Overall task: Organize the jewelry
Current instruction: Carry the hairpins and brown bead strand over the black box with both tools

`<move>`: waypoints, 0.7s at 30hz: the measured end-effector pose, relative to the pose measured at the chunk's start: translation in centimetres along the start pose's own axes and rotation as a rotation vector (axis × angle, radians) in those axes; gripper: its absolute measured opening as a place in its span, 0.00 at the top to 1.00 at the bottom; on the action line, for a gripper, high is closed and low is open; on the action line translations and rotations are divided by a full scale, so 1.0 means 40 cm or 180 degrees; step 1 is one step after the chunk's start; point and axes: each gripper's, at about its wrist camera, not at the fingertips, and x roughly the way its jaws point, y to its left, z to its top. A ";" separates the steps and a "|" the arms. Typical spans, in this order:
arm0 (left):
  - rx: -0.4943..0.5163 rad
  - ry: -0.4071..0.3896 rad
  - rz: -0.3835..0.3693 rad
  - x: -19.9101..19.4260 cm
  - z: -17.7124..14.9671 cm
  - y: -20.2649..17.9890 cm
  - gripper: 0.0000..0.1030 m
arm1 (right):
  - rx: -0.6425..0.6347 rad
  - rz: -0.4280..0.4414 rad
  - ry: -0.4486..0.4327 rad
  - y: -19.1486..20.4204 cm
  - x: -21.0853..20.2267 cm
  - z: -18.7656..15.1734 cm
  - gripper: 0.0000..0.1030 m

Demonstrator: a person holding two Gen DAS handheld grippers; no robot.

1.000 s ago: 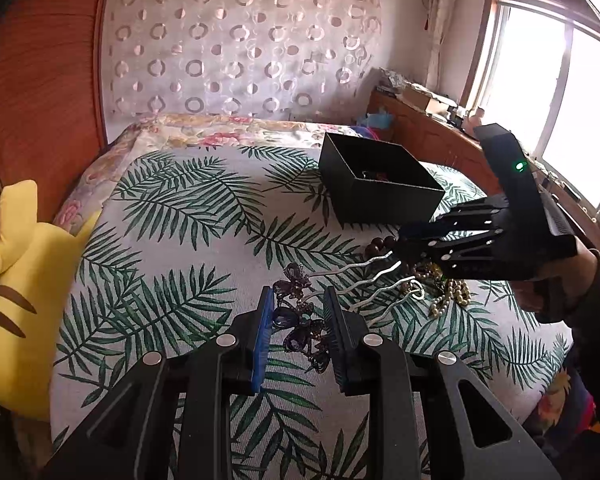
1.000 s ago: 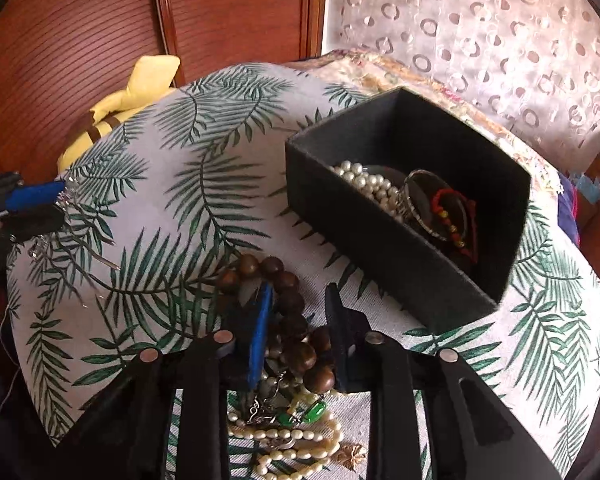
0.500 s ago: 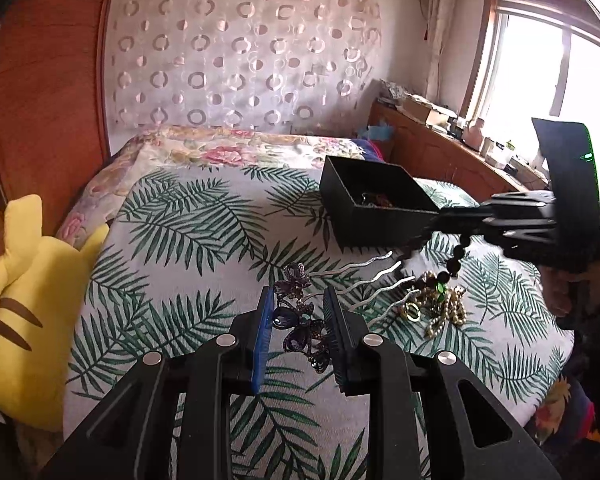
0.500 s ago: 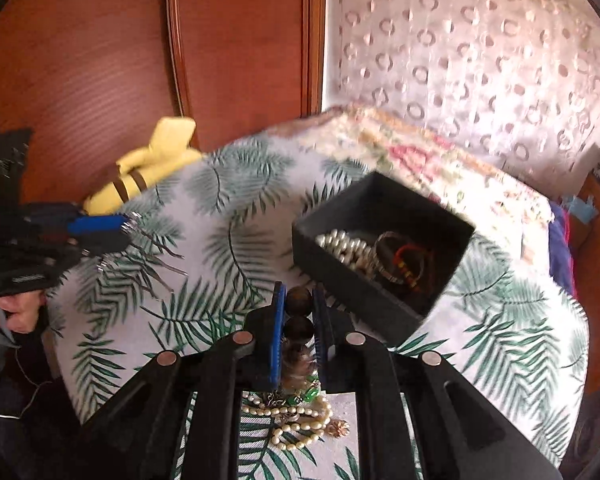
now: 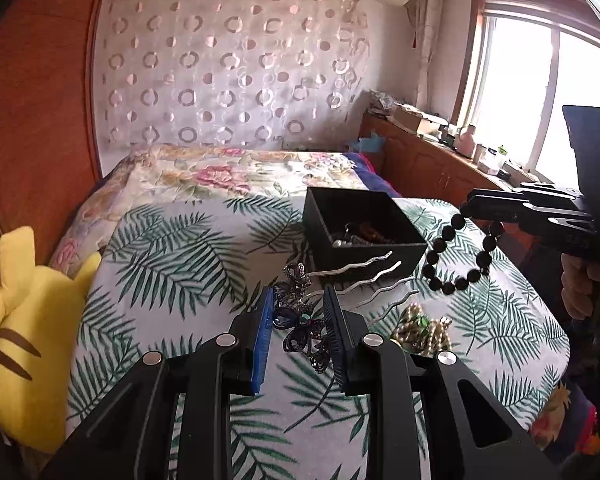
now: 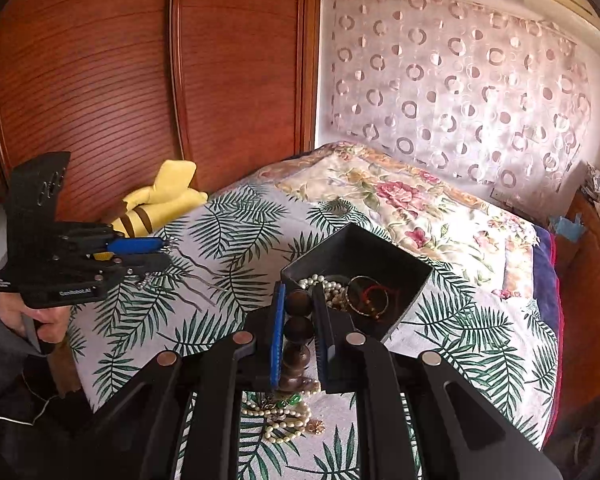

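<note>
The right hand-held gripper (image 6: 298, 334) now has the dark bead bracelet (image 5: 458, 254) clenched between its pads and has lifted it clear of the bed (image 5: 171, 240). A second ago those beads lay in the heap on the leaf-print cover; now the loop dangles at the right of the left wrist view, just beside the black box (image 5: 364, 228). The box sits mid-frame and already holds pearls and a bangle. The left hand-held gripper (image 5: 297, 328) stays closed on the dark flower hair comb (image 5: 300, 320), its silver prongs pointing toward the box, raised a little. The pearl and green tangle (image 5: 420, 330) remains on the bed at lower right. To my eye the bracelet goes into the box next, with the comb waiting its turn.
</note>
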 end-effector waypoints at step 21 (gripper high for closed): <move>0.0172 0.0044 -0.0057 0.221 0.169 -0.098 0.77 | 0.0240 -0.0110 -0.0080 -0.131 -0.051 0.073 0.86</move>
